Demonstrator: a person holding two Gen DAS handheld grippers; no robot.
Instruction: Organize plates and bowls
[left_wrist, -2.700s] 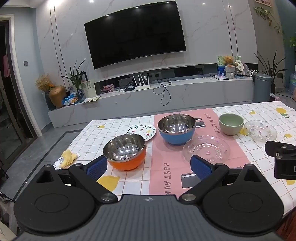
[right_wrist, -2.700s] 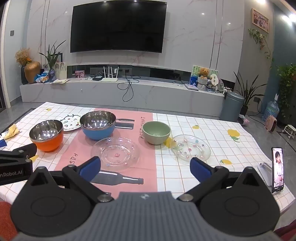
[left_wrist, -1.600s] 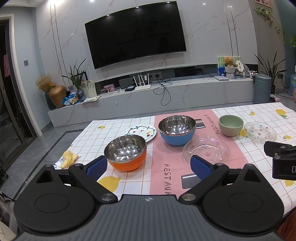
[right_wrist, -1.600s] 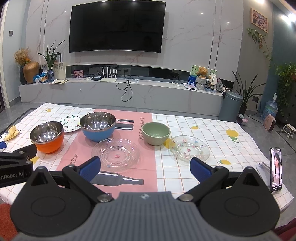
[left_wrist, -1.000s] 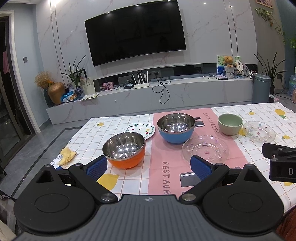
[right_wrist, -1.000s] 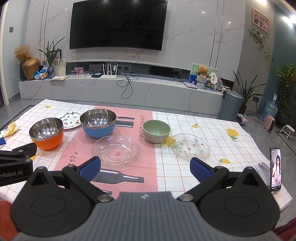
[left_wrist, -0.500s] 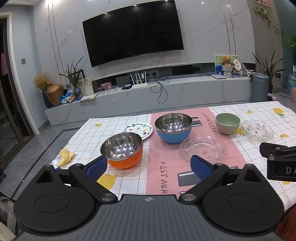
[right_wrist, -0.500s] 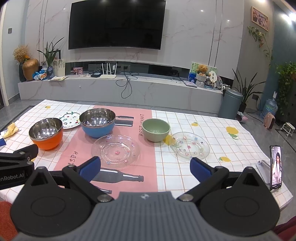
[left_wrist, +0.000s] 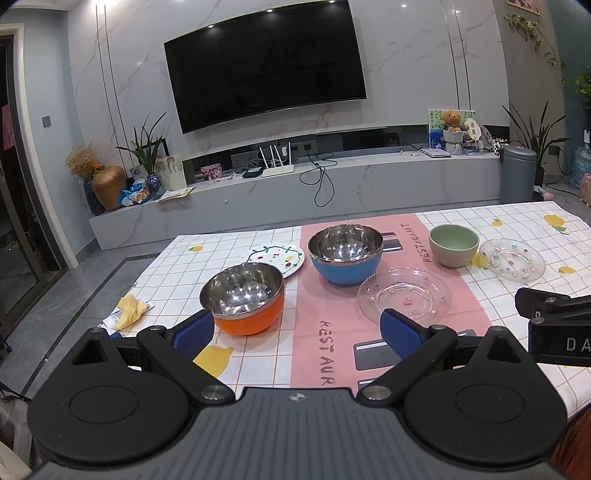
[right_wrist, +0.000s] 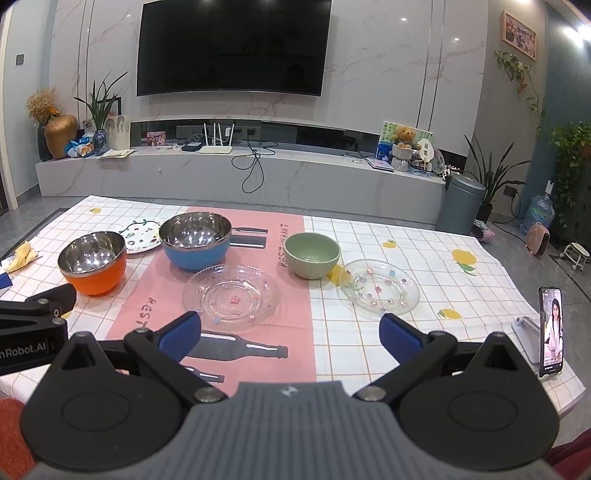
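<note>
Through the left wrist view I see my left gripper (left_wrist: 297, 334) with fingers spread, empty, over the desk (left_wrist: 236, 240) near the orange bowl (left_wrist: 243, 299), while the right wrist view shows my right gripper (right_wrist: 290, 334) likewise spread before two glass plates (right_wrist: 231, 297).

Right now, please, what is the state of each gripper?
Left gripper: open, holding nothing, above the checked tablecloth.
Right gripper: open, holding nothing.
</note>
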